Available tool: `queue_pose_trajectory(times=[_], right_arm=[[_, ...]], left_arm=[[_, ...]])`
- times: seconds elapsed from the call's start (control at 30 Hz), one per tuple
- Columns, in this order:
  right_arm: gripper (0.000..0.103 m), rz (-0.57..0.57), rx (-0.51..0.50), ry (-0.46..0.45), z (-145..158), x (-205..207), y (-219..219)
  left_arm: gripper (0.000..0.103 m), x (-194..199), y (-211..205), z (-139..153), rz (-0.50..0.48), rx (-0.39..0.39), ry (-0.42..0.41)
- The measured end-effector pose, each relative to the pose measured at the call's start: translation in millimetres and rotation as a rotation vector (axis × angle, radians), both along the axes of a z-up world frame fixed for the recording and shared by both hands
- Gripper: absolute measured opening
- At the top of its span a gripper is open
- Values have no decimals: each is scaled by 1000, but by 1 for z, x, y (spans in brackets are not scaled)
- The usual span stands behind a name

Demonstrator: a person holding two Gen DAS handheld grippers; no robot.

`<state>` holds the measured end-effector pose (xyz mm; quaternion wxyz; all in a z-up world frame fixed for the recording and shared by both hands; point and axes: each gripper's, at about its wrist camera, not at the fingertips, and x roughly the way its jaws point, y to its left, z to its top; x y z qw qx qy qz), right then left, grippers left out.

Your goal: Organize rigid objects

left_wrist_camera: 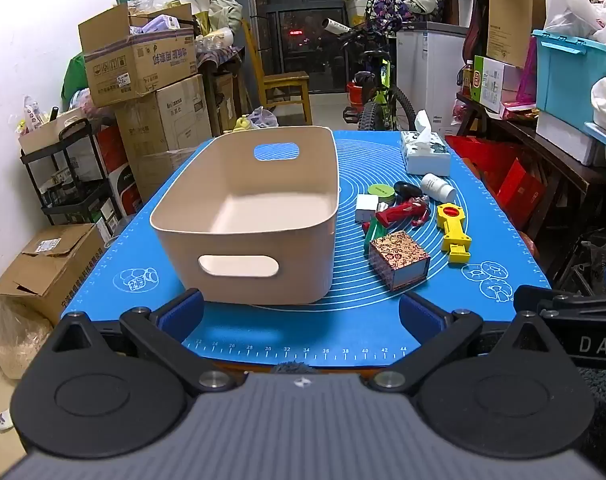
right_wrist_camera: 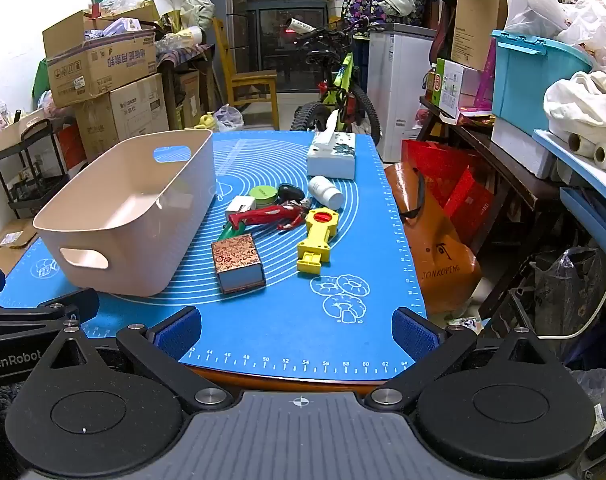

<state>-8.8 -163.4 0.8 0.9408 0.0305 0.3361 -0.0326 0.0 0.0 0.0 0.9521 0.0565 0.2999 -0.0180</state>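
Note:
An empty beige bin (left_wrist_camera: pixel 207 236) (right_wrist_camera: pixel 143 252) stands on the blue mat (left_wrist_camera: pixel 303 336) (right_wrist_camera: pixel 295 320). To its right lie a patterned box (left_wrist_camera: pixel 399 258) (right_wrist_camera: pixel 237 262), a yellow toy (left_wrist_camera: pixel 453 228) (right_wrist_camera: pixel 317 240), a red figure (left_wrist_camera: pixel 403 210) (right_wrist_camera: pixel 271 214), a white bottle (left_wrist_camera: pixel 437 188) (right_wrist_camera: pixel 326 191), a green tin (left_wrist_camera: pixel 381 192) (right_wrist_camera: pixel 263 194), a black object (left_wrist_camera: pixel 407 190) (right_wrist_camera: pixel 290 192) and a small white box (left_wrist_camera: pixel 366 207) (right_wrist_camera: pixel 239 204). My left gripper (left_wrist_camera: pixel 301 314) is open and empty at the mat's near edge, in front of the bin. My right gripper (right_wrist_camera: pixel 297 332) is open and empty, short of the objects.
A tissue box (left_wrist_camera: pixel 425 152) (right_wrist_camera: pixel 331 156) stands at the mat's far right. Cardboard boxes (left_wrist_camera: pixel 143 64) are stacked at left, a bicycle (left_wrist_camera: pixel 379 96) behind the table, and shelves with a blue crate (right_wrist_camera: pixel 531 76) and an orange bag (right_wrist_camera: pixel 439 248) at right.

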Motion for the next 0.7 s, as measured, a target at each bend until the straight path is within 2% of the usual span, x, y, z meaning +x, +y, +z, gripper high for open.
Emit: queue_pose_trajectory(times=[0.7], right_arm=[[101, 0, 0, -2, 0, 0, 0]], left_arm=[[103, 0, 0, 0, 1, -4, 3]])
